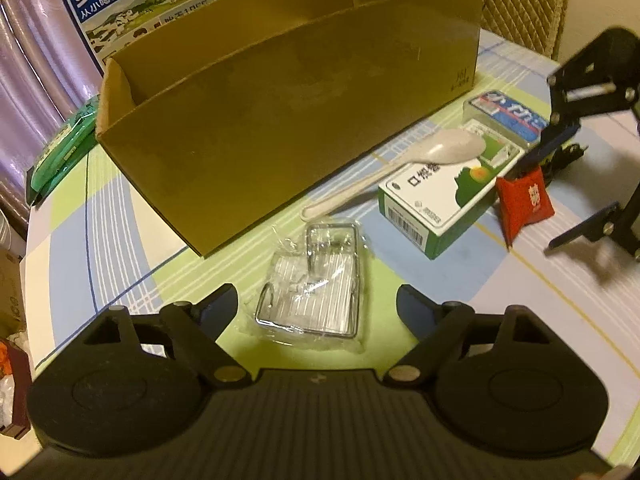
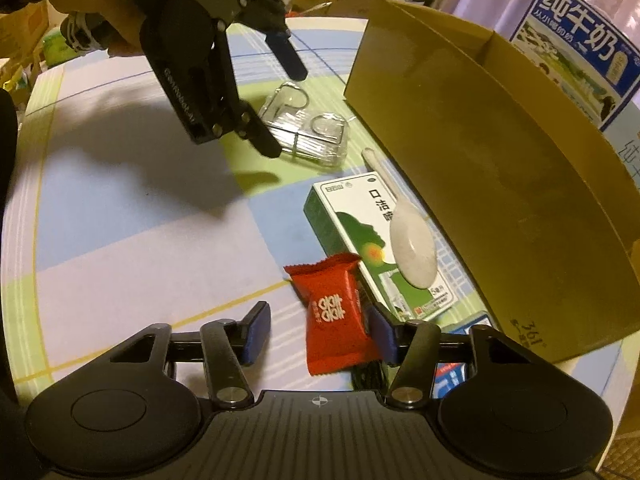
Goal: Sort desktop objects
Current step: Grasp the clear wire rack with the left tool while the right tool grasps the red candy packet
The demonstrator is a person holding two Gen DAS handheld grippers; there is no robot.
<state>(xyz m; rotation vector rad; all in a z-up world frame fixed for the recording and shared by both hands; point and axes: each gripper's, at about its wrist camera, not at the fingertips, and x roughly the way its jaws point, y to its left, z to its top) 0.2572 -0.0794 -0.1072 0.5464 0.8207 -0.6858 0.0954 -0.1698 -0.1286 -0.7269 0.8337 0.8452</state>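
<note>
A clear plastic pack with a metal wire item [image 1: 312, 284] [image 2: 316, 136] lies on the checked tablecloth. My left gripper [image 1: 316, 304] [image 2: 282, 108] hovers over it, open, a finger on each side. A red candy packet [image 2: 340, 316] [image 1: 524, 200] stands tilted between the fingers of my right gripper [image 2: 320, 334] [image 1: 548, 200], which is open; the packet leans on the right finger. A white spoon [image 1: 400, 164] [image 2: 412, 240] rests on a green and white carton [image 1: 448, 196] [image 2: 352, 216]. Behind them is an open cardboard box [image 1: 288, 100] [image 2: 500, 152].
A blue and white tin [image 1: 508, 116] sits by the box's corner. A green packet [image 1: 60, 152] lies at the table's left edge. A milk carton case [image 1: 140, 12] [image 2: 580, 48] stands behind the box. A hand [image 2: 92, 8] holds the left gripper.
</note>
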